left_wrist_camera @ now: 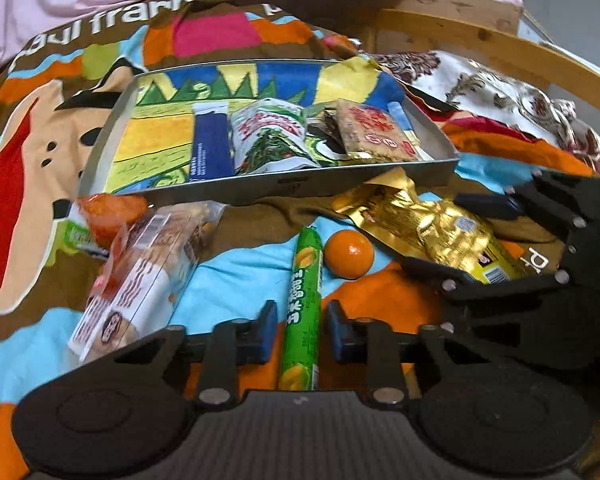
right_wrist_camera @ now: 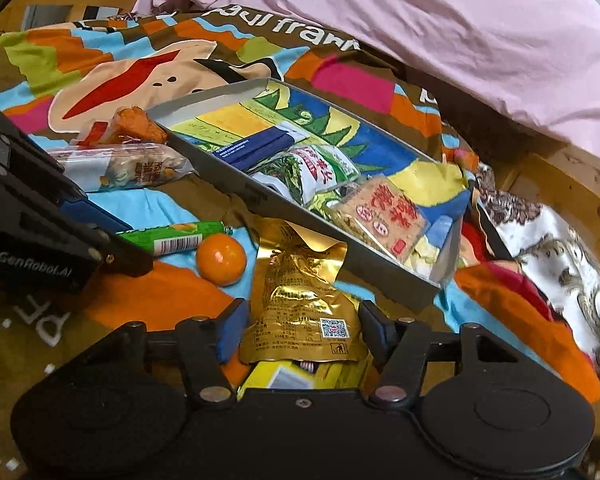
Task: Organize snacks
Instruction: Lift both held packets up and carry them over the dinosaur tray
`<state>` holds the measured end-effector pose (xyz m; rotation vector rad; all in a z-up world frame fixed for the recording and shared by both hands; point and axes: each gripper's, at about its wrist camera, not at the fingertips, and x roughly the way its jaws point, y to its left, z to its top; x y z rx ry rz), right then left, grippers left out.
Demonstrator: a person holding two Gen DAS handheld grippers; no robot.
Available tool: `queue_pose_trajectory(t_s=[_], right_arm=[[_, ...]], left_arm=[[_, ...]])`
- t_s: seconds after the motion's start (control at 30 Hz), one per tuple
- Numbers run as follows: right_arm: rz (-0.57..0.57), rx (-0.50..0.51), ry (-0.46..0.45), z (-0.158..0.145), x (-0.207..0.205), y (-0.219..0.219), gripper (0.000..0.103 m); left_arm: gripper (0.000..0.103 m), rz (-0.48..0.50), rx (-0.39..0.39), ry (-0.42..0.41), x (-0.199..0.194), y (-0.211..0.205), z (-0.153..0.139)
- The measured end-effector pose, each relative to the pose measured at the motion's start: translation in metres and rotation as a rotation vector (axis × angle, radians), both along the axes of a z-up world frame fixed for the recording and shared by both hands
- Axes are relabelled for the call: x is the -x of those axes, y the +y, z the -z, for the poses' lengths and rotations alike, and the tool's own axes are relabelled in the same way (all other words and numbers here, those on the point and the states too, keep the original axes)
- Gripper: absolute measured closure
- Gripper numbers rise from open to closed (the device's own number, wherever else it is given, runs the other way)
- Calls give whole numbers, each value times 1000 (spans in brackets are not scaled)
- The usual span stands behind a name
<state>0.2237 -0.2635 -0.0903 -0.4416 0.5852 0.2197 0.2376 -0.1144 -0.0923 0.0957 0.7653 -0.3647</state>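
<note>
A green snack stick (left_wrist_camera: 302,304) lies on the colourful bedspread, and my left gripper (left_wrist_camera: 302,332) is shut on its middle, blue pads (left_wrist_camera: 268,330) at both sides. A gold foil packet (right_wrist_camera: 300,304) sits between the pads of my right gripper (right_wrist_camera: 304,330), which press on its edges. The left wrist view shows the same packet (left_wrist_camera: 444,236) in those black fingers. Beyond both stands a metal tray (left_wrist_camera: 284,186) holding blue stick packs (left_wrist_camera: 210,148), a green-white bag (left_wrist_camera: 272,136) and a brown cracker pack (left_wrist_camera: 374,132).
A small orange (left_wrist_camera: 349,254) lies right of the green stick. A clear-wrapped biscuit pack (left_wrist_camera: 148,276) and an orange snack bag (left_wrist_camera: 108,216) lie to the left. Behind the tray is a pink quilt (right_wrist_camera: 440,32); a wooden bed rail (left_wrist_camera: 500,44) and floral cloth (left_wrist_camera: 500,92) are at the right.
</note>
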Motion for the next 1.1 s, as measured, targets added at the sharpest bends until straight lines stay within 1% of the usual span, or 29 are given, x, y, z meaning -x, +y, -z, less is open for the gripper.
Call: queue_pose_trajectory(t_s=[0.03, 0.1, 0.2, 0.37, 0.53, 0.63, 0.73, 0.87, 1.0, 1.1], right_arm=[[7, -6, 8, -2, 5, -2, 41], [18, -24, 44, -8, 13, -7, 41], [41, -44, 70, -13, 23, -11, 41], [42, -46, 71, -6, 22, -9, 39], [31, -6, 47, -3, 24, -5, 40], [18, 28, 25, -5, 33, -1, 42], [-7, 75, 7, -7, 44, 5, 46], [-34, 128, 4, -6, 55, 11, 52], [-22, 120, -2, -9, 60, 10, 57], [-13, 116, -12, -12, 64, 8, 57]], left_arm=[[83, -8, 5, 1, 2, 1, -1], [83, -20, 7, 3, 6, 2, -2], [84, -42, 29, 27, 14, 6, -5], [83, -55, 35, 28, 24, 8, -5], [83, -68, 33, 29, 22, 5, -5], [84, -71, 27, 23, 26, 4, -7], [84, -79, 19, 14, 33, 4, -10], [85, -93, 16, 7, 45, 4, -15], [85, -102, 14, 9, 57, 4, -19], [85, -104, 20, -1, 65, 3, -25]])
